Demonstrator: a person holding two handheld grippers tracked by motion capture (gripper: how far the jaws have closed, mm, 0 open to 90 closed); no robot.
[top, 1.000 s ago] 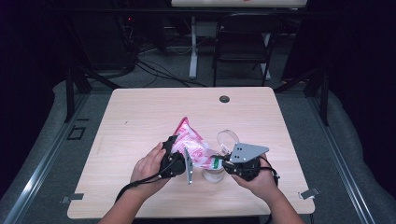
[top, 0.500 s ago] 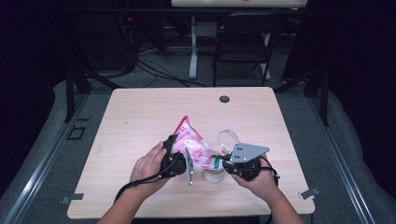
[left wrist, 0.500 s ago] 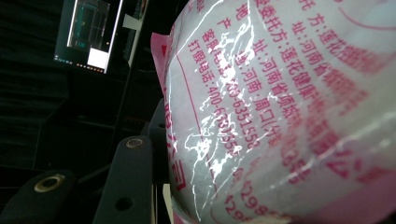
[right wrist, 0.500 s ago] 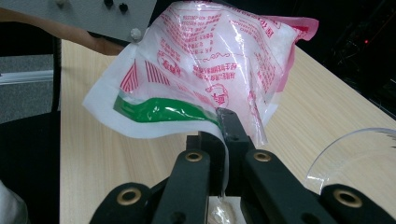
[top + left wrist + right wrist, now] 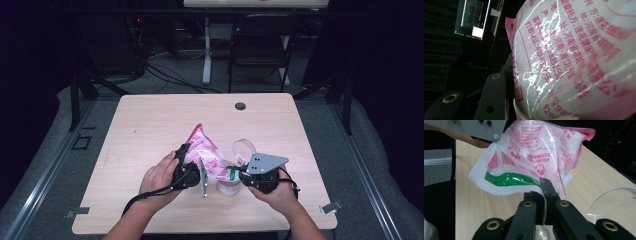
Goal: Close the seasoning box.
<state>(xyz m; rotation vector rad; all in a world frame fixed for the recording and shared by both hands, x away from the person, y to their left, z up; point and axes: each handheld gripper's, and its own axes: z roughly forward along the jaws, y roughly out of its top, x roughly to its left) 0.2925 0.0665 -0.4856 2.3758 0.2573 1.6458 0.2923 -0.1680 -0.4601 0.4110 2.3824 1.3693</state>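
Tipping a pink-and-white bag (image 5: 205, 152) over a clear cup (image 5: 229, 187) with 2 tongs.

Left tongs (image 5: 192, 167) clamp the bag's bulging body about half closed, lifting it above the desk (image 5: 150, 125) so its contents can slide down toward the low corner. Right tongs (image 5: 544, 195) are pressed together on that corner's thin edge beside the green strip, likely steadying the mouth just above the cup near the desk's front edge. A clear curved lid (image 5: 243, 148) lies just behind, set aside so the cup stands open.
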